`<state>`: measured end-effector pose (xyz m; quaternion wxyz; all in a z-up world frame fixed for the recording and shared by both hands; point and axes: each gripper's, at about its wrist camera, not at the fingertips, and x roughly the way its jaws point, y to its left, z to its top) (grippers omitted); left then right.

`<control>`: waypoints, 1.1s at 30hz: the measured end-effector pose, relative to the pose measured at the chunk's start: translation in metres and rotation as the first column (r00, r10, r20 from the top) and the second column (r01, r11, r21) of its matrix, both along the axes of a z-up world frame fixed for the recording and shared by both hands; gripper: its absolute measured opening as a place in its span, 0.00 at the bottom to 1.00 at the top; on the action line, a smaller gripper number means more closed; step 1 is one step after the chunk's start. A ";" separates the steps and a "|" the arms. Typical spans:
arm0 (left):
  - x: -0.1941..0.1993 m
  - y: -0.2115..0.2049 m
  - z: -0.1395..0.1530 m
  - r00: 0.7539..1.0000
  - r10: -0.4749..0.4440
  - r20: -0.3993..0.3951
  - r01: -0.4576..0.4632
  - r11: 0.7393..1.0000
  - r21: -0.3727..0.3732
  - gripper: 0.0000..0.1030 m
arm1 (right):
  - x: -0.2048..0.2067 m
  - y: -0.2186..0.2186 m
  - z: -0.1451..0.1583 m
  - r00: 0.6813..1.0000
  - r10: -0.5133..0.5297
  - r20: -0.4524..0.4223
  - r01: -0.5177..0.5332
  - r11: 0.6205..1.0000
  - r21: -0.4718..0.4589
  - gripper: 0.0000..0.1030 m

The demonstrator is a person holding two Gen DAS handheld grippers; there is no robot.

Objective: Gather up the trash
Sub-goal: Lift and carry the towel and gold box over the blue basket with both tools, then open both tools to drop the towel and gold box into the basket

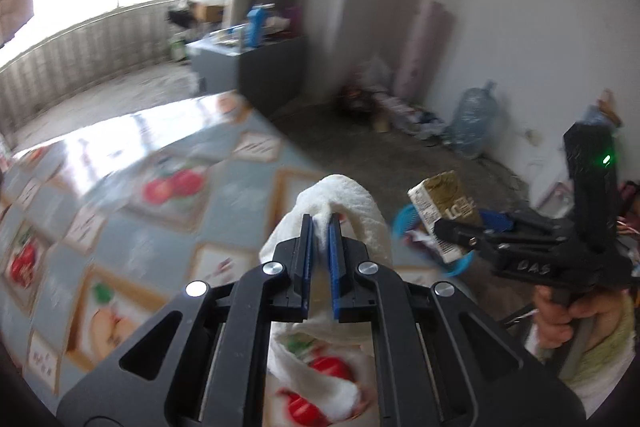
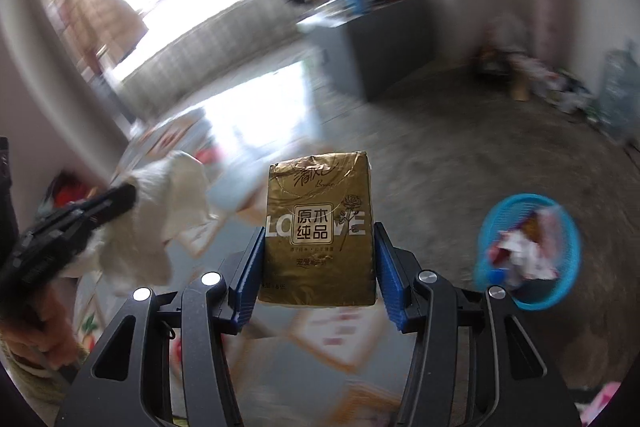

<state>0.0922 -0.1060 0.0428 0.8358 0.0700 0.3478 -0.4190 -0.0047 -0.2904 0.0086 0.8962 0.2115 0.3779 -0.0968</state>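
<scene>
Closest to our left wrist lens, the left gripper (image 1: 320,223) has its blue pads drawn almost together on a fold of white cloth (image 1: 352,203), which bunches above the tips and hangs below them over the table (image 1: 132,163) with its fruit-print cover. From that view the right gripper (image 1: 460,233) sits at about three o'clock, a person's hand (image 1: 576,311) wrapped round its handle, carrying a gold tissue pack (image 1: 444,215). Through the right wrist lens we see why that grip looks secure: the jaws stand roughly half open, one pad pressed flat on each side face of the tissue pack (image 2: 320,227), so it stays upright with its printed face toward us. At about three o'clock of the pack, down on the grey floor (image 2: 460,147), waits the blue basket (image 2: 528,251), already holding crumpled wrappers; we judge it to be the bin for this job. Both items are lifted clear of the tabletop, which suits carrying them across to the basket in one trip. We would expect the pack to drop cleanly, while the limp cloth could drape over the rim. Blur softens both views, so finer detail of the basket's contents escapes us.
</scene>
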 end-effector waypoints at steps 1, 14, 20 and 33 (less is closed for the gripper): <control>0.001 -0.019 0.005 0.999 -0.046 -0.010 0.046 0.999 -0.015 0.06 | -0.011 -0.016 0.001 0.999 -0.047 0.004 0.047 0.999 -0.005 0.49; 0.007 -0.287 -0.075 0.864 -0.355 -0.358 0.398 0.916 0.052 0.06 | -0.106 -0.185 -0.064 0.854 -0.511 -0.096 0.517 0.855 0.046 0.49; 0.014 -0.370 -0.154 0.810 -0.325 -0.488 0.442 0.885 0.144 0.06 | -0.100 -0.231 -0.124 0.795 -0.579 -0.179 0.601 0.792 0.107 0.50; 0.030 -0.427 -0.217 0.811 -0.241 -0.533 0.414 0.881 0.231 0.50 | -0.089 -0.310 -0.236 0.711 -0.635 -0.301 0.693 0.705 0.151 0.59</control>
